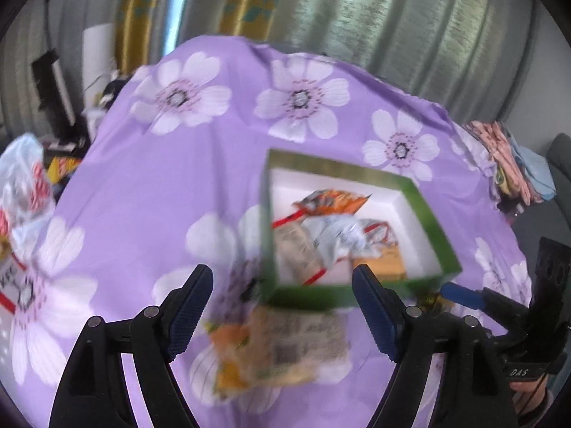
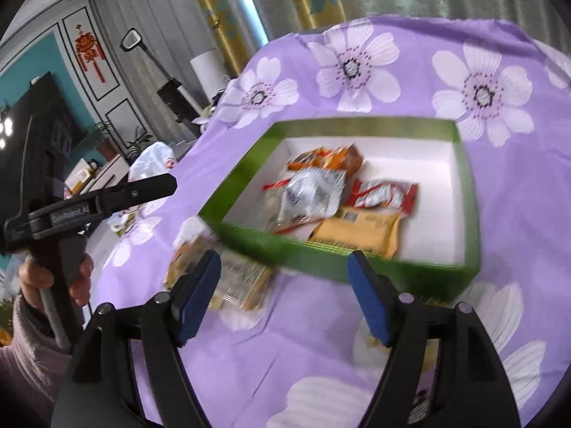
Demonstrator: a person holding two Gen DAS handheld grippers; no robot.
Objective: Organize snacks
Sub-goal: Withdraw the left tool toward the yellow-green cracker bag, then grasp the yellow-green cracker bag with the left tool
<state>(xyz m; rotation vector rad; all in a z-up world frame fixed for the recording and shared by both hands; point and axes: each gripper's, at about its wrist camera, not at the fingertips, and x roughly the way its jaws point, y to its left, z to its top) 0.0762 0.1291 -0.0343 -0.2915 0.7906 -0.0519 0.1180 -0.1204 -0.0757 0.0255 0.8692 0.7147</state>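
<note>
Fingers of both grippers stand apart with nothing between the pads. The one thing that matters next is the loose snack packet (image 1: 282, 349), an orange-and-pale pouch lying flat on the purple flowered cloth (image 1: 142, 185), outside the green box (image 1: 433, 210) and just beside its near wall. In the left wrist view it sits low in the gap of the left gripper (image 1: 282, 314), between the two fingers, with its long side running across the gap; whether it lies on the cloth below the fingers I judge likely, though blur hides the exact clearance. In the right wrist view the same packet lies off toward the left finger of the right gripper (image 2: 285, 296), partly hidden behind that finger, while the box's near wall crosses the gap. So the left gripper looks the nearer and better lined up; I judge a drop straight onto the packet, closing across its short side, is the move called for. Inside the box several packets (image 2: 321, 192) already lie in a heap near its left end, leaving white floor free at the right. The person's hand (image 2: 53, 278) holds the left gripper's handle.
</note>
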